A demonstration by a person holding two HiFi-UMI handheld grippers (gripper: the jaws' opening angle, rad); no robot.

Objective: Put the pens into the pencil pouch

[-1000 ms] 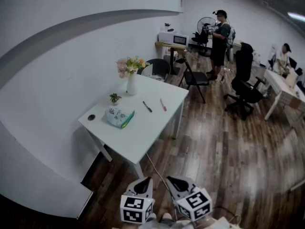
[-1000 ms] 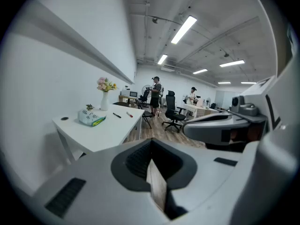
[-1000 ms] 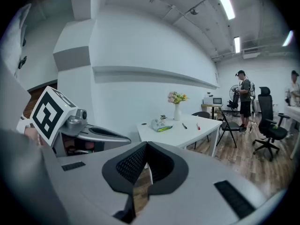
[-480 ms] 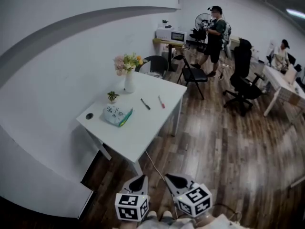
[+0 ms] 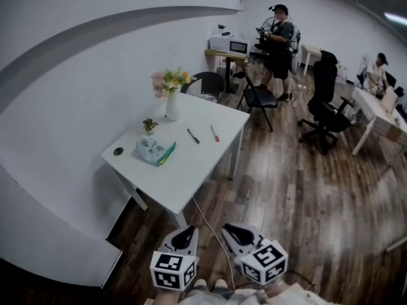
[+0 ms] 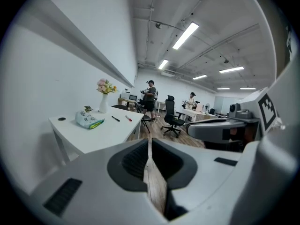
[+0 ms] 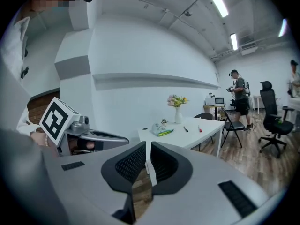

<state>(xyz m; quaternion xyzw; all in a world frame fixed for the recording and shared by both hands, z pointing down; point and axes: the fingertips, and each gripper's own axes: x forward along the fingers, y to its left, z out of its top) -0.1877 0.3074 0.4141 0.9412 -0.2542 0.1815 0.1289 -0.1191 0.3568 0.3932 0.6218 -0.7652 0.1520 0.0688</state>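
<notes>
A white table [image 5: 191, 170] stands some way ahead against the wall. On it lie a pale patterned pencil pouch [image 5: 154, 150] with a green edge, a black pen [image 5: 193, 136] and a red pen [image 5: 215, 133]. The same pouch [image 6: 88, 120], black pen [image 6: 115, 119] and red pen [image 6: 128, 118] show far off in the left gripper view, and the pouch [image 7: 162, 128] in the right gripper view. My left gripper [image 5: 184, 236] and right gripper [image 5: 233, 232] hang side by side near my body, well short of the table. Both are shut with nothing between the jaws.
A white vase with flowers [image 5: 170, 97], a tiny potted plant [image 5: 149, 126] and a dark cable hole [image 5: 118, 151] are on the table. A folding chair [image 5: 257, 97] and office chair [image 5: 327, 100] stand beyond. A person [image 5: 278, 49] stands at the back; another sits at a desk [image 5: 375, 113].
The table has slid slightly up and left in the head view and the grippers sit a little lower. The standing person at the back has walked left.
</notes>
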